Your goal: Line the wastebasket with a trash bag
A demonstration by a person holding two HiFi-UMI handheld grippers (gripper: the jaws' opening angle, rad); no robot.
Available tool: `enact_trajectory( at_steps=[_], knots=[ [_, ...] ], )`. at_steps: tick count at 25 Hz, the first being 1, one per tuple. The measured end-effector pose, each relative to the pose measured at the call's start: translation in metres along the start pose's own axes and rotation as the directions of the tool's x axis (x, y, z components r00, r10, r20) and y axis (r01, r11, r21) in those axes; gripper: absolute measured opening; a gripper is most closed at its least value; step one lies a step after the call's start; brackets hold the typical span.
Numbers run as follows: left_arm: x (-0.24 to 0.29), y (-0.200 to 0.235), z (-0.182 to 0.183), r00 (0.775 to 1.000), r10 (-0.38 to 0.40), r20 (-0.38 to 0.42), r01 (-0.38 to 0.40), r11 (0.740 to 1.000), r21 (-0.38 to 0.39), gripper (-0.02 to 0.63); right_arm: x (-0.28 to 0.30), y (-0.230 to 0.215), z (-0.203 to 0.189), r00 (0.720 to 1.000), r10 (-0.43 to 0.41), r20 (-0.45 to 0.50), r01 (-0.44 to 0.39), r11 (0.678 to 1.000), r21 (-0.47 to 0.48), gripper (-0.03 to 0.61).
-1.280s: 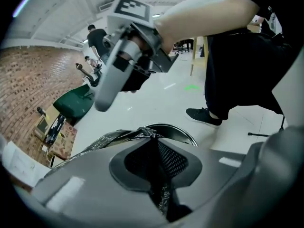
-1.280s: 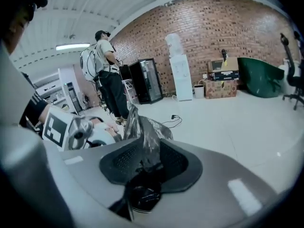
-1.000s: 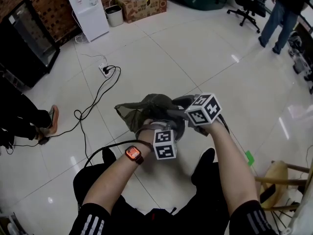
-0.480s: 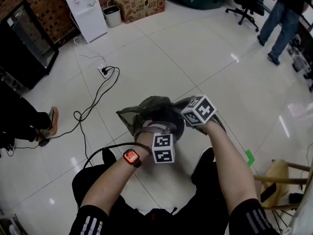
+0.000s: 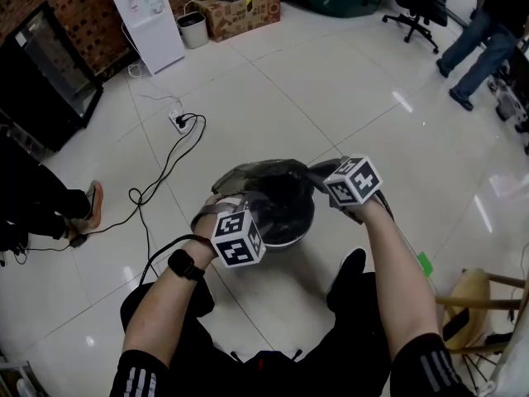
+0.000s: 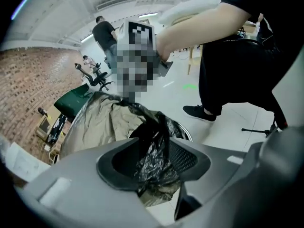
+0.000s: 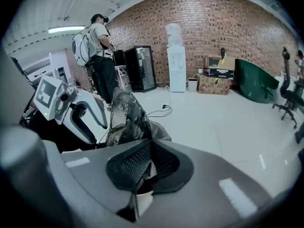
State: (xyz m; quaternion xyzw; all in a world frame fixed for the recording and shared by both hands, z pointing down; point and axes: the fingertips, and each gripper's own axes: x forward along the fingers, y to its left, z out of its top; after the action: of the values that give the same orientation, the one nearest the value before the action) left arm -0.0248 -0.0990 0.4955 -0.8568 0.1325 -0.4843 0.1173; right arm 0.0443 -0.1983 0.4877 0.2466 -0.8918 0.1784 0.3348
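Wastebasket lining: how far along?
Done: trash bag sits opened inside the wastebasket. In hand: right hand-held gripper pinches its edge; left hand-held gripper jaws have just been opening, film loose between them. Left: near rim shows bare; fold the edge over all round.

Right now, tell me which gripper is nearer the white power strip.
Left. The left gripper, fingers just opening around the trash bag, sits at the wastebasket's rim on the power strip's side; the right gripper pinches the bag at the opposite rim.
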Motion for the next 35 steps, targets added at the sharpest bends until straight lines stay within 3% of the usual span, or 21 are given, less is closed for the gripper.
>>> enact_trajectory(
  at_steps=[6,12,13,16,21,25,28,31,35],
  knots=[
    [0.005,0.002,-0.042,0.996,-0.03,-0.09,0.026,0.998,-0.051,0.212,-0.01,-0.004,-0.005,1.0,0.006,-0.001,-0.006,1.0,0.005,0.006],
    [0.03,0.005,-0.079,0.987,-0.05,-0.156,0.028,0.99,-0.137,0.206,0.007,-0.004,-0.04,0.996,0.05,-0.078,-0.043,0.996,0.084,0.006],
    [0.034,0.006,-0.085,0.985,-0.048,-0.168,0.023,0.989,-0.147,0.177,0.011,-0.006,-0.046,0.995,0.056,-0.088,-0.046,0.993,0.109,0.006],
    [0.043,0.005,-0.098,0.978,-0.057,-0.2,0.025,0.987,-0.16,0.011,0.017,-0.01,-0.062,0.991,0.072,-0.112,-0.052,0.985,0.165,0.006],
    [0.04,0.004,-0.102,0.977,-0.059,-0.206,0.026,0.987,-0.158,0.002,0.015,-0.017,-0.059,0.993,0.046,-0.108,-0.026,0.983,0.18,0.006],
    [0.016,0.005,-0.09,0.984,-0.039,-0.172,0.017,0.992,-0.127,0.002,0.006,-0.032,-0.052,0.995,-0.02,-0.098,0.04,0.977,0.207,0.006],
    [-0.001,-0.001,-0.078,0.99,-0.031,-0.136,0.017,0.995,-0.101,0.001,-0.001,-0.035,-0.054,0.996,-0.009,-0.086,0.03,0.968,0.251,0.006],
    [0.001,-0.025,-0.078,0.987,-0.078,-0.141,0.069,0.995,-0.068,0.001,0.0,-0.03,-0.074,0.991,0.039,-0.131,0.0,0.958,0.285,0.006],
    [0.015,-0.059,-0.101,0.962,-0.162,-0.219,0.158,0.987,-0.038,0.001,0.007,-0.032,-0.108,0.976,0.06,-0.207,0.013,0.942,0.334,0.006]
  ],
)
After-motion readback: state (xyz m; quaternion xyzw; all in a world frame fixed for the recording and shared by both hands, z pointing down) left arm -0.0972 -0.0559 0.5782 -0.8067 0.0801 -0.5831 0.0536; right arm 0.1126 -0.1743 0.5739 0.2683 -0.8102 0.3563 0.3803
